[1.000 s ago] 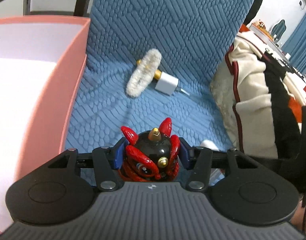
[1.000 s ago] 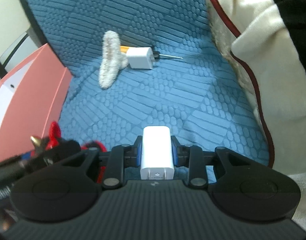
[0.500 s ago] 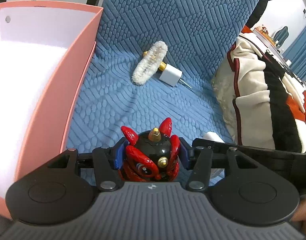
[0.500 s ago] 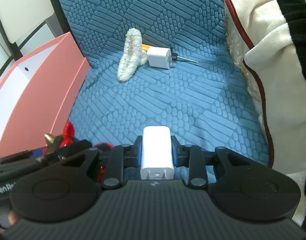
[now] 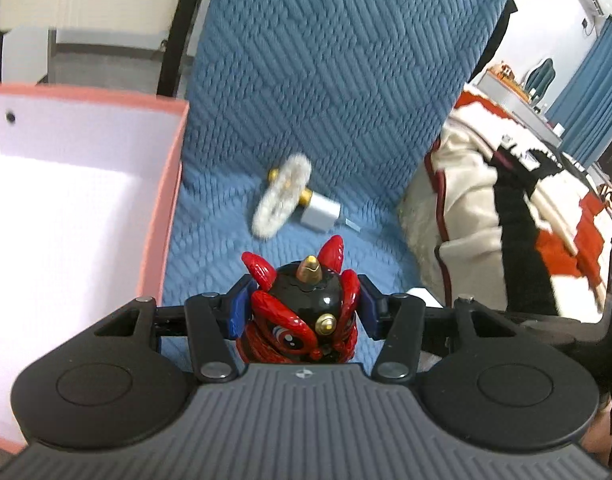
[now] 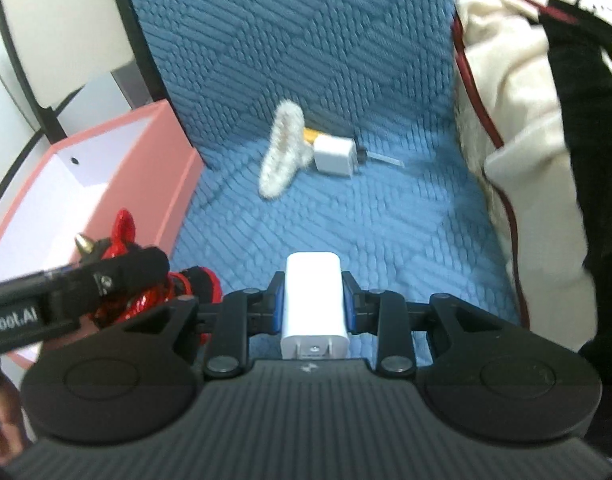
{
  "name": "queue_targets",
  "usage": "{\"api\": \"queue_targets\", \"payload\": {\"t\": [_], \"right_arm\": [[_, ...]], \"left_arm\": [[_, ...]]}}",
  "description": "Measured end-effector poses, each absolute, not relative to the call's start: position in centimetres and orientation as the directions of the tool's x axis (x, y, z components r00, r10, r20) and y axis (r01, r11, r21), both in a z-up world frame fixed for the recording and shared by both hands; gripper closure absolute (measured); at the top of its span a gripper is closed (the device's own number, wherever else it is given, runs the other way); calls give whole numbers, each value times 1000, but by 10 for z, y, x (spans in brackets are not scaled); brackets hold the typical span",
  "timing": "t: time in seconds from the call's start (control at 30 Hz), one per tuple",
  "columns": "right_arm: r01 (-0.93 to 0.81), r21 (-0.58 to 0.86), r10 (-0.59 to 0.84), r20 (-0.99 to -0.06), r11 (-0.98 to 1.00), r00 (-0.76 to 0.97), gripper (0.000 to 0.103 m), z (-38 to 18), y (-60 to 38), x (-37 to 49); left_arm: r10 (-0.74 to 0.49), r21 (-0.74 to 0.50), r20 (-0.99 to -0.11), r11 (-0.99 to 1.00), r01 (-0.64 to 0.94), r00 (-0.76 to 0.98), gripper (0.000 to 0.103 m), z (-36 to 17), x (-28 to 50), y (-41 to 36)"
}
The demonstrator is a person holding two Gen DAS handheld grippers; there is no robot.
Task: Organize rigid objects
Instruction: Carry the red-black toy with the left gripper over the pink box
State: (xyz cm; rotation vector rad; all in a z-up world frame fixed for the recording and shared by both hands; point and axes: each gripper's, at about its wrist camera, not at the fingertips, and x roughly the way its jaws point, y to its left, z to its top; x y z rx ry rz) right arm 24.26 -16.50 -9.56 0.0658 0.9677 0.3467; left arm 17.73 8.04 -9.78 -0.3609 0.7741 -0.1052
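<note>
Both grippers have lifted off the blue seat; left gripper (image 5: 300,314) clamps red toy (image 5: 302,312), right gripper (image 6: 314,306) clamps white charger (image 6: 314,300); the rounded, glossy toy might slip before the pink box (image 5: 166,200).

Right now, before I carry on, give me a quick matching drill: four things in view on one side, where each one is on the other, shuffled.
Things:
1. red and black toy figure
2. white rectangular charger
3. fluffy white ring
4. pink box

Places:
A. lying on the blue cushion beside a small white plug cube
B. clamped in the right gripper
C. standing open at the cushion's left edge
D. clamped in the left gripper

Pairs: 1-D, 2-B, 3-A, 4-C
</note>
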Motion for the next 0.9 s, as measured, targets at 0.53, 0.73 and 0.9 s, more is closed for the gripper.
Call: {"api": "queue_targets", "payload": {"t": [0.53, 0.73, 0.9], "right_arm": [[-427, 189, 427, -697, 884, 575, 71, 0, -99, 245], [-474, 205, 476, -667, 856, 572, 71, 27, -67, 250], [-523, 206, 512, -660, 827, 549, 71, 37, -31, 245]], "left_arm": [[-151, -332, -616, 940, -82, 773, 44, -27, 182, 162], [-102, -319, -597, 940, -119, 796, 44, -6, 172, 201], [-59, -298, -598, 942, -154, 799, 44, 1, 163, 231]]}}
